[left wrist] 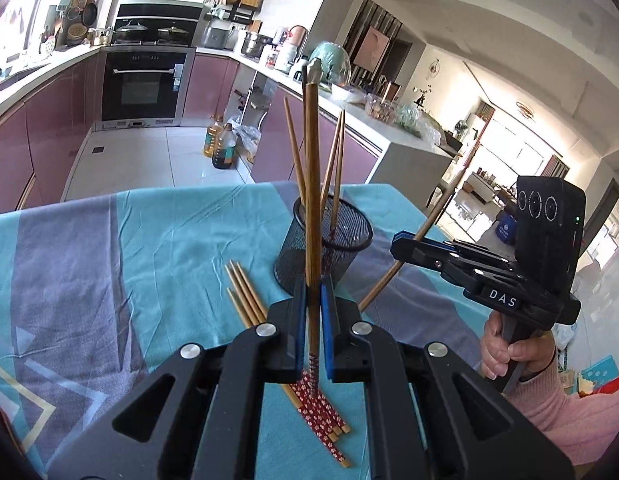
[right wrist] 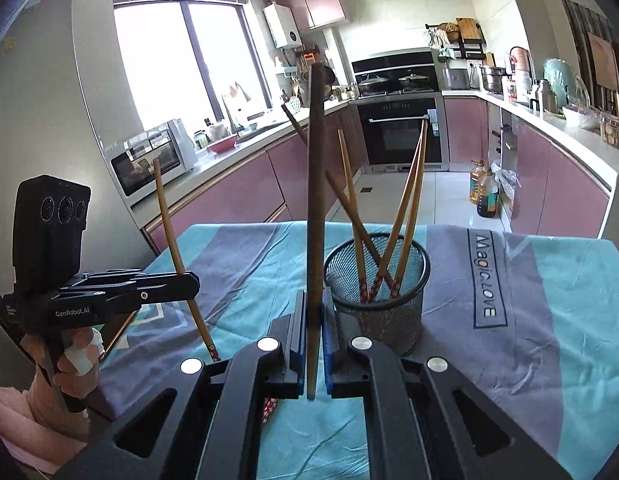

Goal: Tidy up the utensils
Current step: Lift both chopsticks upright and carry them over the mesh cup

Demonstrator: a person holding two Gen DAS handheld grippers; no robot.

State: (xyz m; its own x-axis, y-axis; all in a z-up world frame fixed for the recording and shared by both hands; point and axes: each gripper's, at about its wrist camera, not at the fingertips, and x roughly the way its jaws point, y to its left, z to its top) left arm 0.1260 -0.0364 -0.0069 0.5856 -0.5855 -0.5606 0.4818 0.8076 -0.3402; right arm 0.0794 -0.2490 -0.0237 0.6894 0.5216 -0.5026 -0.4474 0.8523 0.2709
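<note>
Left wrist view shows the left gripper (left wrist: 312, 320) with its jaws drawn narrow, pinching one chopstick (left wrist: 311, 208) that stands nearly upright, its red patterned end below the pads and its plain wooden tip pointing up in front of the black mesh cup (left wrist: 327, 248). That cup sits on the blue and grey tablecloth (left wrist: 129, 248), and several chopsticks (left wrist: 336, 168) already stand in it, leaning apart against its rim. Just this side of the cup and a little to its left, a loose bundle of chopsticks (left wrist: 249, 300) lies flat on the cloth, red patterned ends toward the camera. To the right of the cup, the right gripper (left wrist: 405, 240) is raised above the cloth, held by a hand (left wrist: 505, 354) in a pink sleeve, with a slanted chopstick (left wrist: 413, 248) gripped in it. Right wrist view shows the same right gripper (right wrist: 312, 320) with jaws closed narrow on that chopstick (right wrist: 315, 200), which rises steeply just left of the cup (right wrist: 377, 292); four sticks (right wrist: 405, 208) lean crossed inside the cup. Well left of the cup, the left gripper (right wrist: 191, 280) holds its stick (right wrist: 169, 232) tilted, red end down near the cloth (right wrist: 549, 320).
</note>
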